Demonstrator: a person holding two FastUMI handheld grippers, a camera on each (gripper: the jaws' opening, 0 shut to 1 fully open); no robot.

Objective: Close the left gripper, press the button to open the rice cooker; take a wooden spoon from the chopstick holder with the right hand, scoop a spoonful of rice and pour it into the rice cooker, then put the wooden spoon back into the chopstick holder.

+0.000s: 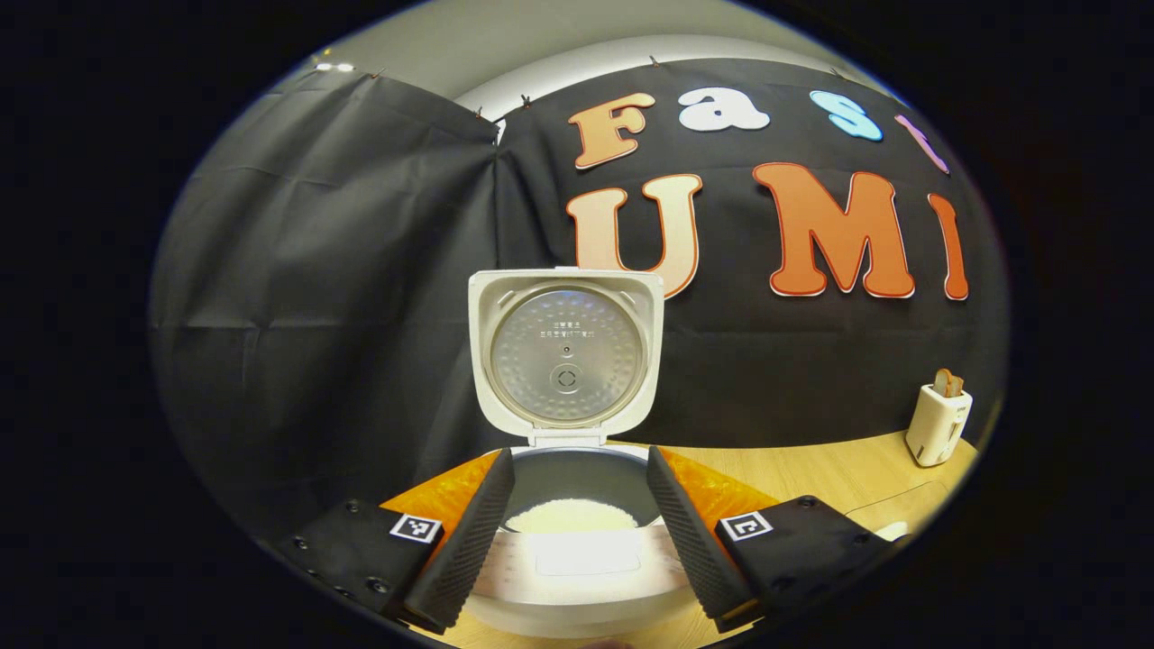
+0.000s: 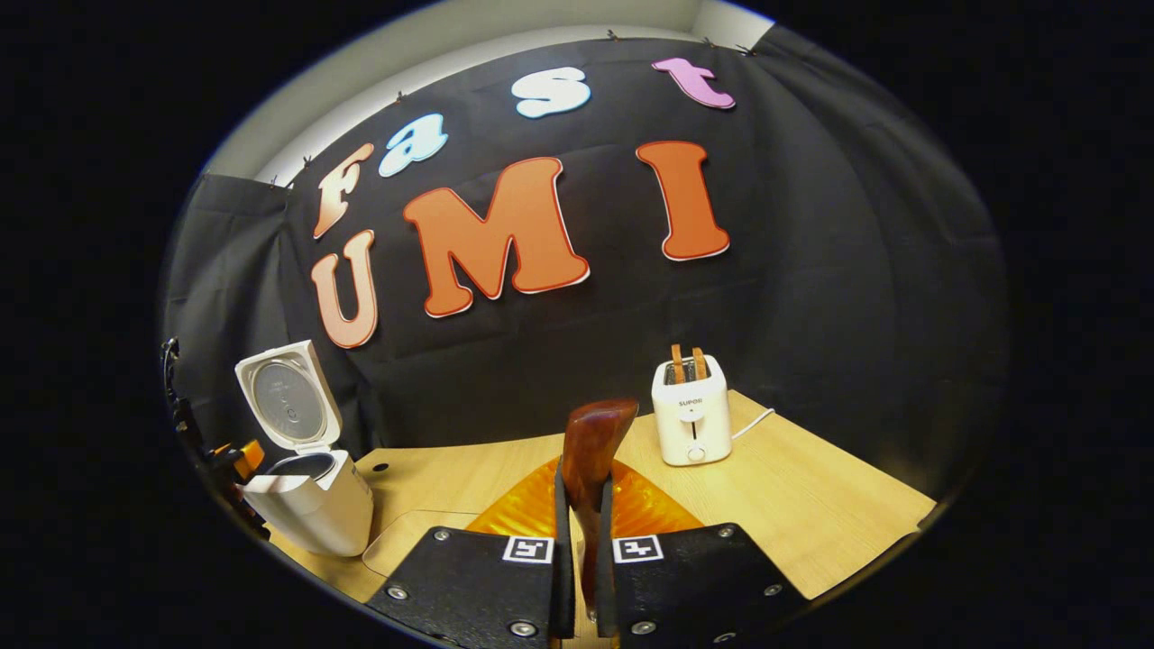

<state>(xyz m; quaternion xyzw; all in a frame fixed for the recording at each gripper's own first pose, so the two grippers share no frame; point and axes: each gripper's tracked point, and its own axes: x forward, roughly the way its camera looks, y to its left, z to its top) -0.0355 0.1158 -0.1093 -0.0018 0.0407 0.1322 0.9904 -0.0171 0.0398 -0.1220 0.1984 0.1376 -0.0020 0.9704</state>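
The white rice cooker (image 1: 565, 356) stands straight ahead in the left gripper view, its lid tipped up and back. White rice (image 1: 571, 516) lies in the grey inner pot. My left gripper (image 1: 581, 455) is open, its two black fingers spread to either side of the pot's front, holding nothing. My right gripper (image 2: 583, 473) is shut on the handle of a dark wooden spoon (image 2: 597, 433), whose bowl sticks up above the fingertips. In the right gripper view the open rice cooker (image 2: 311, 491) sits far to the left on the table.
A white toaster (image 2: 691, 410) with two slices in it stands at the back of the wooden table (image 2: 811, 505), its cable trailing right. The toaster (image 1: 938, 422) also appears right of the cooker. A flat inset panel (image 2: 415, 536) lies beside the cooker.
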